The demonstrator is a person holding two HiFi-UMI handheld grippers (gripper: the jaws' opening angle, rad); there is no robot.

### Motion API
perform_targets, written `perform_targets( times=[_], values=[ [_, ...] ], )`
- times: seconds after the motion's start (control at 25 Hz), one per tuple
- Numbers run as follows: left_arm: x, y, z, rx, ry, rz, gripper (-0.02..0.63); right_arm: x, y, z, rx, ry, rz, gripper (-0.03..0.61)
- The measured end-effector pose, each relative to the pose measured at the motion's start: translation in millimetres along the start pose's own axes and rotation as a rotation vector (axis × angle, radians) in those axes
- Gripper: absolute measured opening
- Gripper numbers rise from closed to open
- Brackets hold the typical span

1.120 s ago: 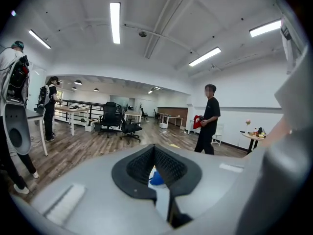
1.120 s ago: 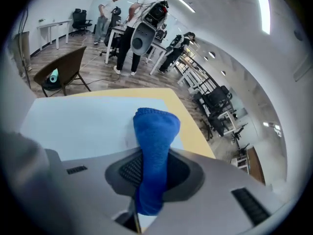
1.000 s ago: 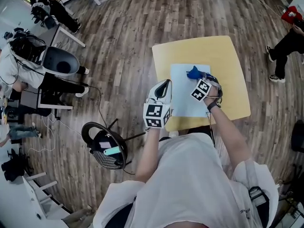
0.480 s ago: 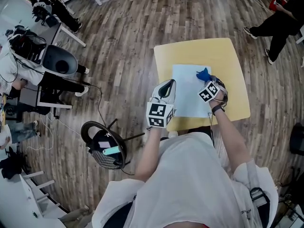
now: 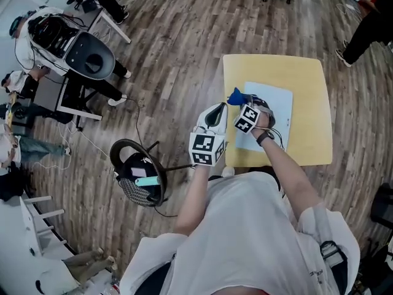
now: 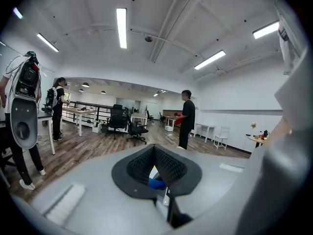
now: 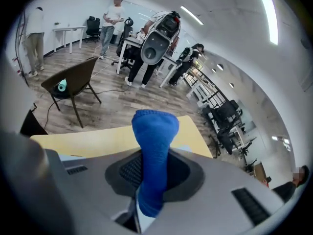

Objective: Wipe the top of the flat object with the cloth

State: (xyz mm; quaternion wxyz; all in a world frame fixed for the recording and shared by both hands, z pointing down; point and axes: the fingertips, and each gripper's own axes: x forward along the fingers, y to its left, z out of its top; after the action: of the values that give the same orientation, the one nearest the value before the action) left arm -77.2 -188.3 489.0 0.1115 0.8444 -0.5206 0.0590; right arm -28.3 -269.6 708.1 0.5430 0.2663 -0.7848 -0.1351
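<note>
Head view: right gripper [image 5: 238, 101] presses the blue cloth [image 5: 234, 95] at the left edge of the flat sheet [image 5: 275, 103] on the yellow table [image 5: 307, 72], apparently mid-wipe; left gripper [image 5: 212, 110] idles beside the table. Left gripper view: jaws together, empty. Right gripper view: jaws clamped on the bunched cloth.

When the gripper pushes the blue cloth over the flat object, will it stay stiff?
Probably floppy: the blue cloth bunches into a soft roll where the right gripper pinches it. Its knitted-looking surface likely drags on the flat object rather than slipping.
</note>
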Motion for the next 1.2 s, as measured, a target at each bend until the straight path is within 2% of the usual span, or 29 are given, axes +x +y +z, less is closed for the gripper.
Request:
perform_targets(
  times=[0.12,0.24,0.6,0.84,1.04,1.12,1.2],
  values=[
    [-2.8,4.3,-1.7,0.002,0.000,0.004,0.003,6.7,3.3,-3.3,-0.019,0.019,-0.003,0.077],
    [0.7,2.5,-4.3,0.005,0.002,-0.015,0.003,2.8,-4.7,-19.6,0.015,0.028,-0.027,0.077],
    [22.9,-49.1,-10.3,0.051,0.016,-0.167,0.003,-27.5,-23.1,-141.4,0.161,0.182,-0.101,0.077],
    [29.2,-64.8,-15.3,0.055,0.023,-0.210,0.003,-56.0,-27.9,-209.6,0.252,0.277,-0.149,0.077],
    [29.2,-63.5,-15.7,0.047,0.025,-0.207,0.003,-60.9,-31.5,-218.1,0.273,0.318,-0.177,0.077],
    [28.6,-57.3,-15.4,0.039,0.025,-0.190,0.003,-59.2,-33.3,-197.7,0.323,0.284,-0.156,0.077],
    [26.7,-48.1,-13.9,0.031,0.023,-0.163,0.003,-54.0,-33.8,-160.6,0.322,0.214,-0.132,0.078]
  ],
)
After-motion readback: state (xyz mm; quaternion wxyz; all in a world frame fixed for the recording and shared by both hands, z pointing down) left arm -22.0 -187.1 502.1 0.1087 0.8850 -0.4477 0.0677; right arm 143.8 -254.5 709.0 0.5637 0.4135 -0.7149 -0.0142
